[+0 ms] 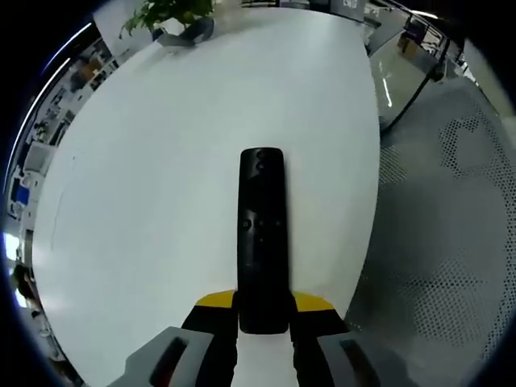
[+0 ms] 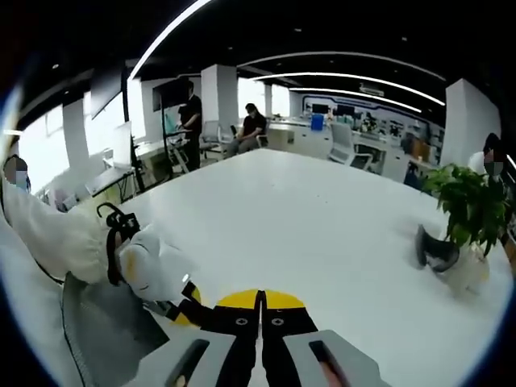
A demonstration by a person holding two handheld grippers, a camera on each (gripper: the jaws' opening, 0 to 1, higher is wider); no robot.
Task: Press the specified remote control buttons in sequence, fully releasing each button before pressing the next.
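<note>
Our left tool (image 1: 264, 318) grips the remote (image 1: 262, 234) by its near end above the white bench (image 1: 145, 201). Our right tool (image 2: 260, 318), closed and empty, should press squarely, then lift fully clear.

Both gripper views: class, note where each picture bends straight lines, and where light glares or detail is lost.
Left gripper view: the white table edge bows into a curve; the remote control is dark, its buttons faint. Right gripper view: ceiling light strips arc, windows at left wash out.
</note>
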